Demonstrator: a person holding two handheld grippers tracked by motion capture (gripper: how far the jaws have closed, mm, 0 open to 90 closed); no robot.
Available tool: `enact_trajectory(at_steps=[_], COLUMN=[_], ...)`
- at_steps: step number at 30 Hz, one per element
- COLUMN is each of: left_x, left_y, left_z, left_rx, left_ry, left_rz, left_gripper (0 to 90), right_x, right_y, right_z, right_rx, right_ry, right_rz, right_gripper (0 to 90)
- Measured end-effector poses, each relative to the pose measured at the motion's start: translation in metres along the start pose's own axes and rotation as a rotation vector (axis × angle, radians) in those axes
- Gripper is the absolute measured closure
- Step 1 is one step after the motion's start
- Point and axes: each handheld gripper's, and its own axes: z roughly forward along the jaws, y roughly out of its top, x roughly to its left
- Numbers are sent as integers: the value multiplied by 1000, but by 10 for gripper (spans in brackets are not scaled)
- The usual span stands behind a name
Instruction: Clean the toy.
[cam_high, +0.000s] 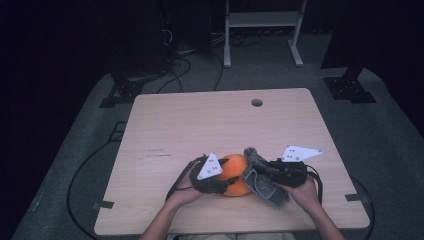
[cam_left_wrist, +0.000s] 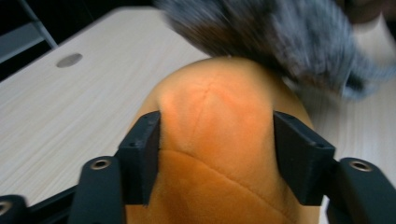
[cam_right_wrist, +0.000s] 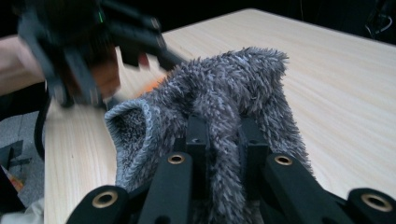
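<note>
An orange plush ball (cam_high: 236, 175) rests near the table's front edge. My left gripper (cam_high: 220, 182) holds it from the left. In the left gripper view both black jaws press into the sides of the plush ball (cam_left_wrist: 215, 107), which bulges between them. A grey fuzzy sock (cam_high: 264, 184) hangs from my right gripper (cam_high: 260, 172), draped against the ball's right side. In the right gripper view the jaws of my right gripper (cam_right_wrist: 224, 135) pinch a fold of the sock (cam_right_wrist: 233, 84), whose open cuff faces left. The left gripper (cam_right_wrist: 93, 60) shows blurred beyond the sock.
The wooden table (cam_high: 200, 120) has a round cable hole (cam_high: 256, 102) near its far edge. Behind it on the grey floor stand a white metal frame (cam_high: 262, 20), black stand bases (cam_high: 347, 87) and loose cables (cam_high: 175, 70). Both forearms enter from the front edge.
</note>
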Motion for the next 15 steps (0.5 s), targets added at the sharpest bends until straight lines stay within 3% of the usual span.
enact_trajectory(at_steps=[1,3,6,8,10,13,15], left_x=[0,5,12,12,11,15,19], left_y=[-1,-1,-1,-5,-11,-16,-21], left_z=[0,-4,-9,-6,-4,-7,-10], left_rx=[9,21,-22,9,27,46,62], left_ry=[-10,-36,-16,-29,-32,-27,-23], left_rz=[5,-33,-85,-70,-58,-80,-90], left_gripper=[314,260,137,190,274,307,318], right_x=[4,6,13,18,14,-4,-14], right_y=[1,-2,-5,-4,-7,-19,-26], right_z=[10,15,23,24,21,15,10], right_rx=[39,59,58,58,69,110,167], right_ry=[-6,-7,19,12,11,-31,-88], right_rz=[-27,-39,-51,-78,-73,-11,16], right_gripper=[775,776,777,776,776,776,776])
